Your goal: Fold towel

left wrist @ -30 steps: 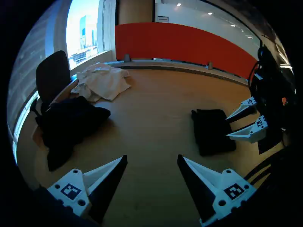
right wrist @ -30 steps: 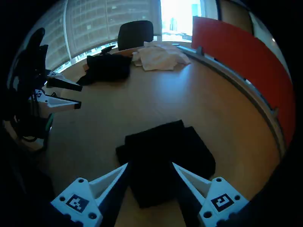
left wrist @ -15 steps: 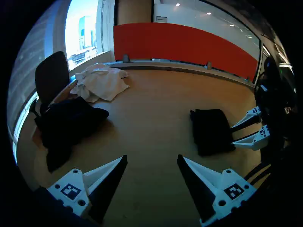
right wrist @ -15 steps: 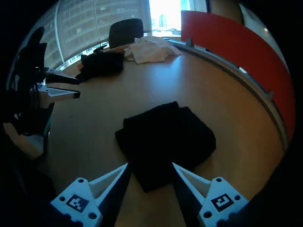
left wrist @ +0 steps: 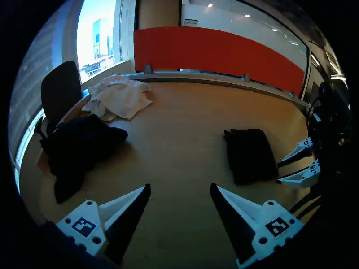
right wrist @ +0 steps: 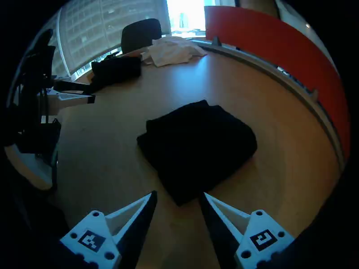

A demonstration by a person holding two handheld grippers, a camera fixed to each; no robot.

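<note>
**Item: black towel, folded, on wooden table**

Black towel [right wrist: 197, 150]: laid flat on the table [right wrist: 278, 148] as a folded, roughly rectangular pad of several layers. It is placed toward the table's right part as seen in the left gripper view, well apart from the other textiles.

Right gripper [right wrist: 177, 193]: held low in front of the towel, with the fingers spread apart and nothing clamped between them. In the right gripper view the towel's near corner is seen in the gap just ahead of the two fingertips. Whether either finger touches the cloth cannot be told. In the left gripper view the same gripper is seen at the right edge, just beside the towel's right side.

Left gripper [left wrist: 180, 184]: held over bare tabletop, with the fingers wide apart and nothing held. It is kept well away from the towel, which lies ahead and to its right.

Dark cloth heap [left wrist: 78, 145]: crumpled, unfolded, and placed near the table's far left edge.

White cloth heap [left wrist: 119, 96]: crumpled, and placed just beyond the dark heap toward the window [left wrist: 96, 40].

Office chair [left wrist: 60, 92]: dark-backed, and set at the table's edge behind the two heaps.

Red partition [left wrist: 215, 49]: mounted along the table's far curved edge on small feet.
</note>
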